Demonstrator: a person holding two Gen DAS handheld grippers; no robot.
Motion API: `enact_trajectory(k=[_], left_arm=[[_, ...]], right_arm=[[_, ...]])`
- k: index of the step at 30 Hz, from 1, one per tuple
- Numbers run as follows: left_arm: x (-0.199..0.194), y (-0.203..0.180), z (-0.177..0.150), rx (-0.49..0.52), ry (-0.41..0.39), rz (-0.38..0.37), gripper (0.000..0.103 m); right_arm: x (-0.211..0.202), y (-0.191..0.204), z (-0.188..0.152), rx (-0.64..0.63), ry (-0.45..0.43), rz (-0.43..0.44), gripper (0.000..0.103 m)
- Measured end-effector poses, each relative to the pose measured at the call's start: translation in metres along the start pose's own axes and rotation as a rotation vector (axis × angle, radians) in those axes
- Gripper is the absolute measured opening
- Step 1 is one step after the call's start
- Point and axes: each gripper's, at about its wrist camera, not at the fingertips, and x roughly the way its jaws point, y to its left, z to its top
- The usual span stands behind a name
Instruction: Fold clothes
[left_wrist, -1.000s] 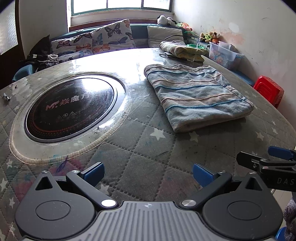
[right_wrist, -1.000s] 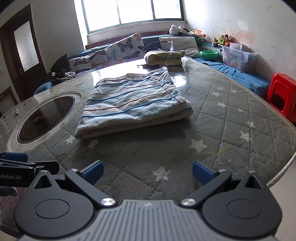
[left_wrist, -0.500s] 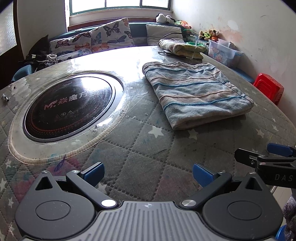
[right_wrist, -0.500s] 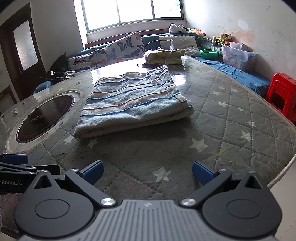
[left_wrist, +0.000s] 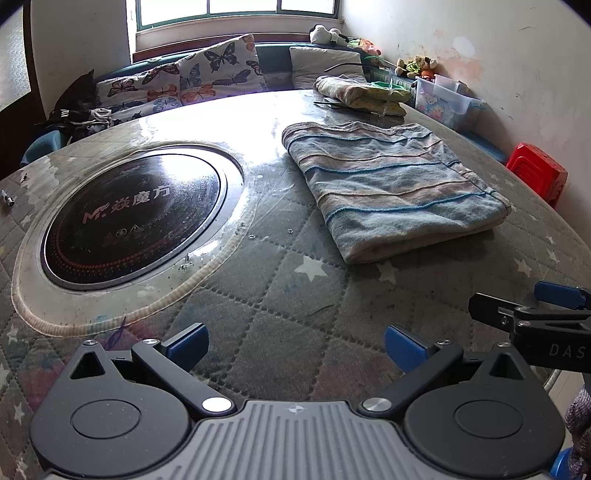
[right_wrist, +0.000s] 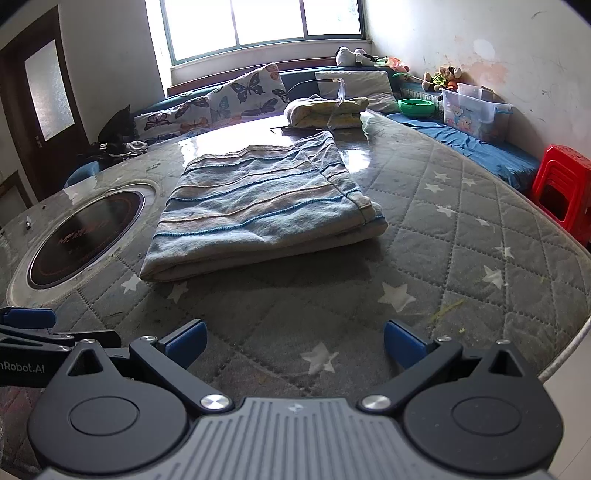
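Observation:
A striped blue and tan cloth (left_wrist: 391, 184) (right_wrist: 258, 206) lies folded flat on the quilted round table (left_wrist: 288, 306) (right_wrist: 461, 236). My left gripper (left_wrist: 295, 345) stands open near the table's front edge, well short of the cloth, with nothing between its fingers. My right gripper (right_wrist: 293, 339) is open too, empty, in front of the cloth's near fold. Each gripper shows at the edge of the other's view: the right one (left_wrist: 532, 310) at right, the left one (right_wrist: 33, 328) at left.
A round black cooktop (left_wrist: 129, 214) (right_wrist: 85, 232) is set into the table at left. A second folded yellowish cloth (left_wrist: 362, 96) (right_wrist: 325, 112) sits at the far edge. A red stool (right_wrist: 565, 188), a plastic box (right_wrist: 472, 110) and a cushioned bench (right_wrist: 229, 99) surround the table.
Both grippers have drifted slightly back from the cloth; their jaws stay open. The cloth has not moved.

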Motion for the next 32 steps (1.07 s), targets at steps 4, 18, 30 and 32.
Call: enact_trajectory(k=[4, 18, 30, 32], left_arm=[[0.0014, 0.0002, 0.001, 0.0, 0.001, -0.002, 0.103], [0.005, 0.0007, 0.0038, -0.001, 0.001, -0.011, 0.103], [0.0057, -0.002, 0.0066, 0.011, -0.007, -0.018, 0.103], [0.0061, -0.0022, 0.0076, 0.014, -0.008, -0.014, 0.103]], right_arm=[[0.0013, 0.0004, 0.0011, -0.002, 0.001, -0.003, 0.103], [0.005, 0.0008, 0.004, -0.006, 0.002, -0.006, 0.103], [0.0067, -0.0005, 0.0056, -0.004, 0.002, -0.004, 0.103], [0.0076, -0.0007, 0.0063, -0.003, 0.001, -0.004, 0.103]])
